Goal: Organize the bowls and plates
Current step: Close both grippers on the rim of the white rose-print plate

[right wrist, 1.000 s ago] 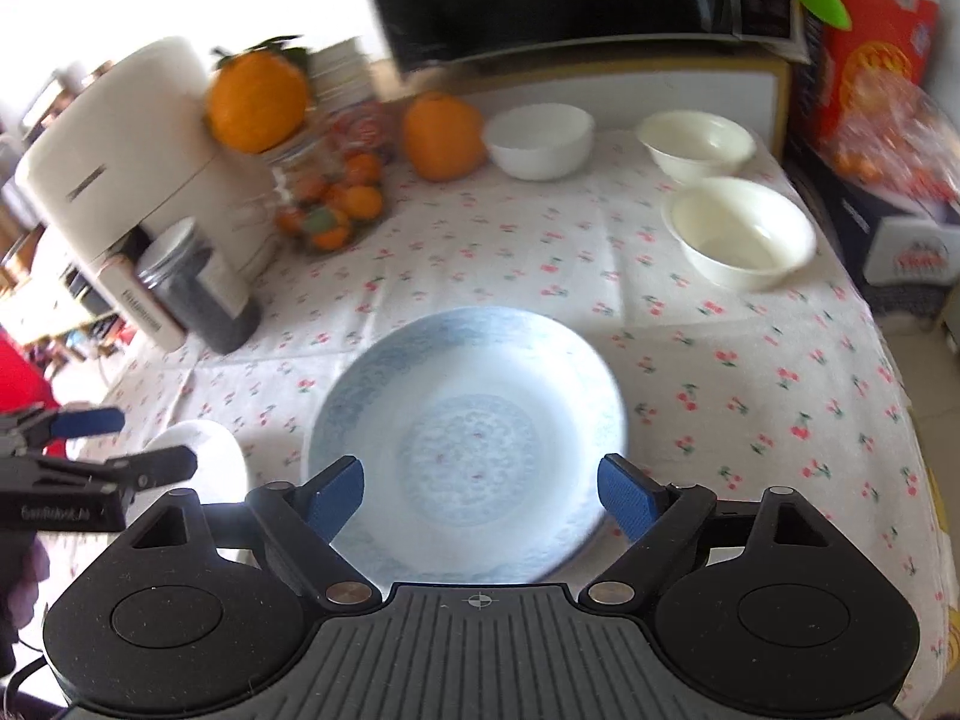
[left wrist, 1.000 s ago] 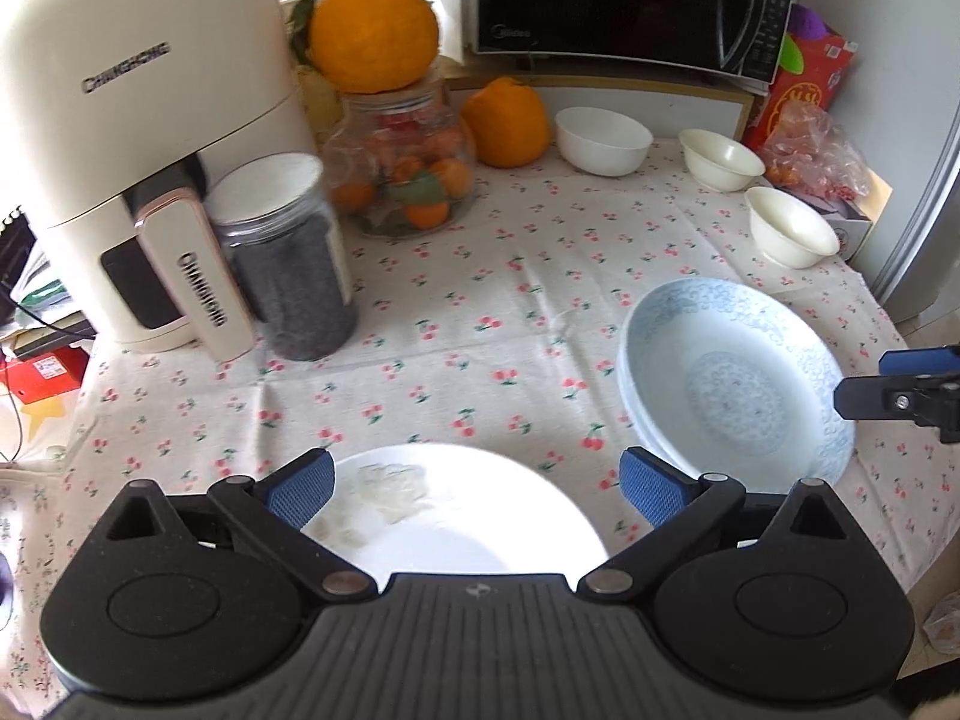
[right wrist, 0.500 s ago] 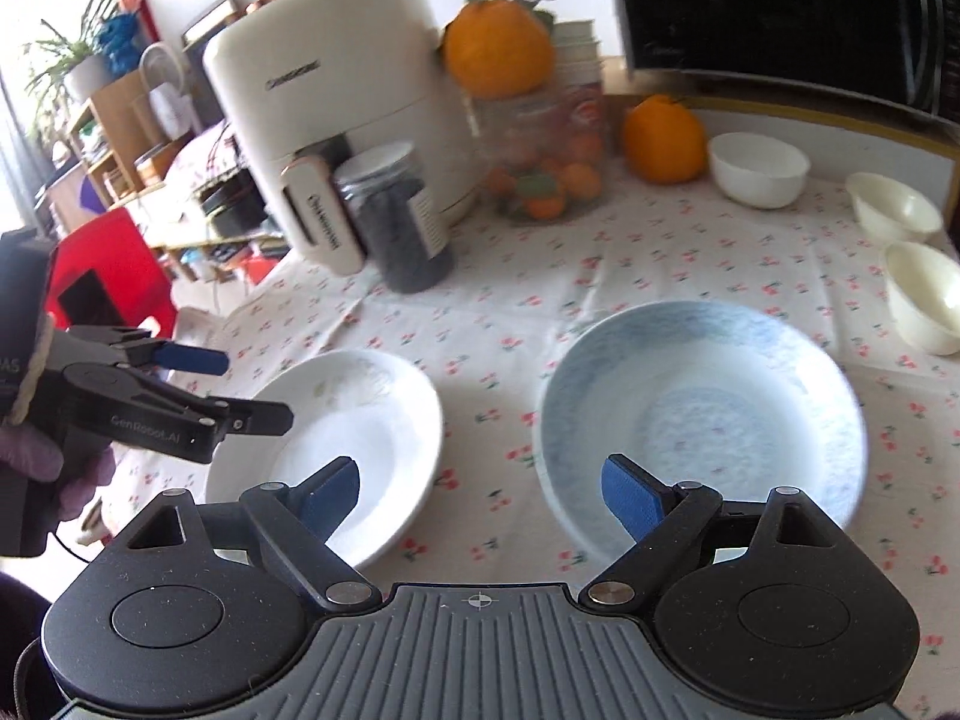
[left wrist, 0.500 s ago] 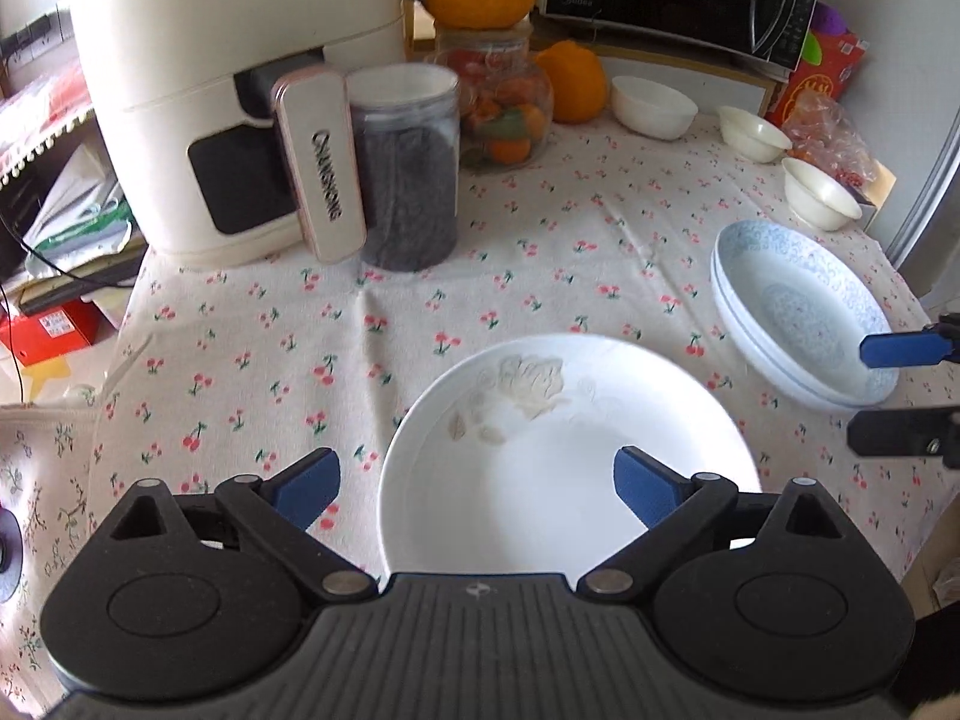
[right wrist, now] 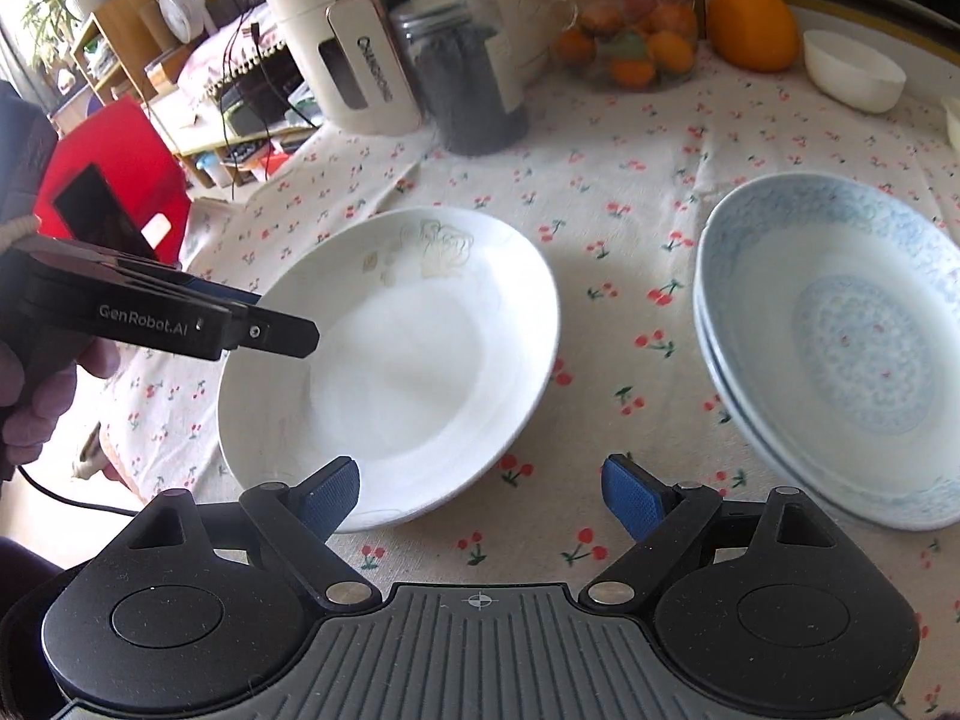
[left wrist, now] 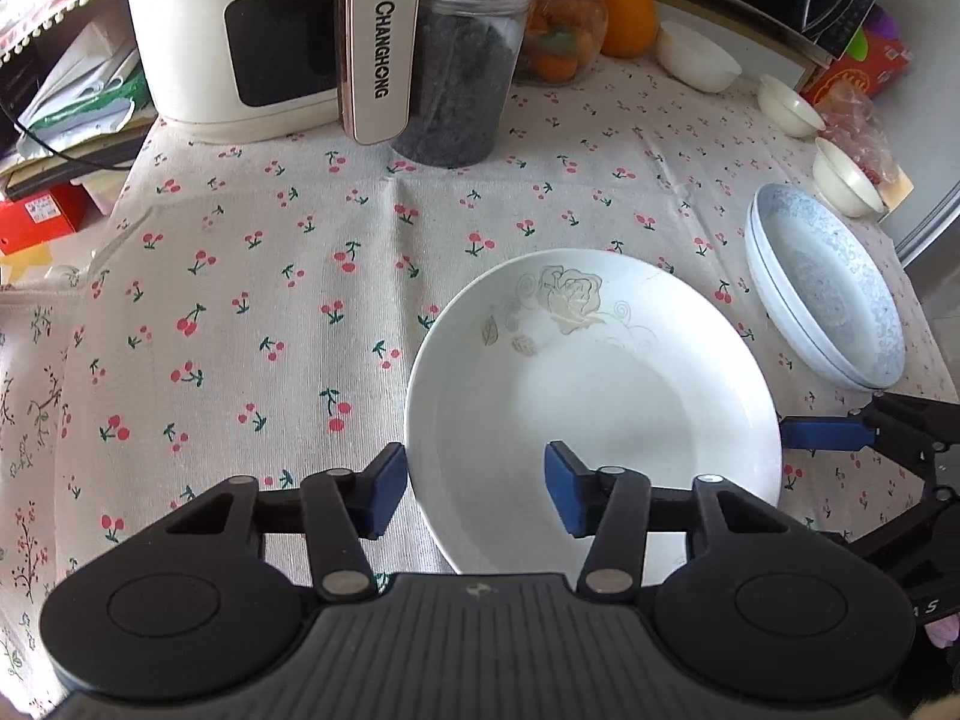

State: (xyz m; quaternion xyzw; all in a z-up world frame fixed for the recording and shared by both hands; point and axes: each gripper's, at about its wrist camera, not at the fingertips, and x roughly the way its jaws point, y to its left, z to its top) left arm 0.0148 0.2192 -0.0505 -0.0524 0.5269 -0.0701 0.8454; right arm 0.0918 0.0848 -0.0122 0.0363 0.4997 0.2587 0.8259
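The white ceramic plate with a pale rose motif lies flat on the table covered by a cherry-print cloth, at lower centre of the left wrist view and centre left of the right wrist view. The left gripper stands at the plate's near-left rim: one blue pad sits just outside the rim, the other over the plate's inner surface. Its jaws have just been closing and stand at a narrow gap with the rim between them; pad contact with the rim cannot be confirmed. A hand carries this gripper at the left edge of the right wrist view.

The right gripper has its jaws wide with nothing between them. It stands over the cloth between the white plate and the stack of two blue-patterned plates, which occupies the right of the right wrist view.

A white round bowl and two small cream bowls stand apart at upper right of the left wrist view. A cream appliance marked CHANGHONG, a clear jar of dark contents and a glass jar of small oranges line the upper frame.
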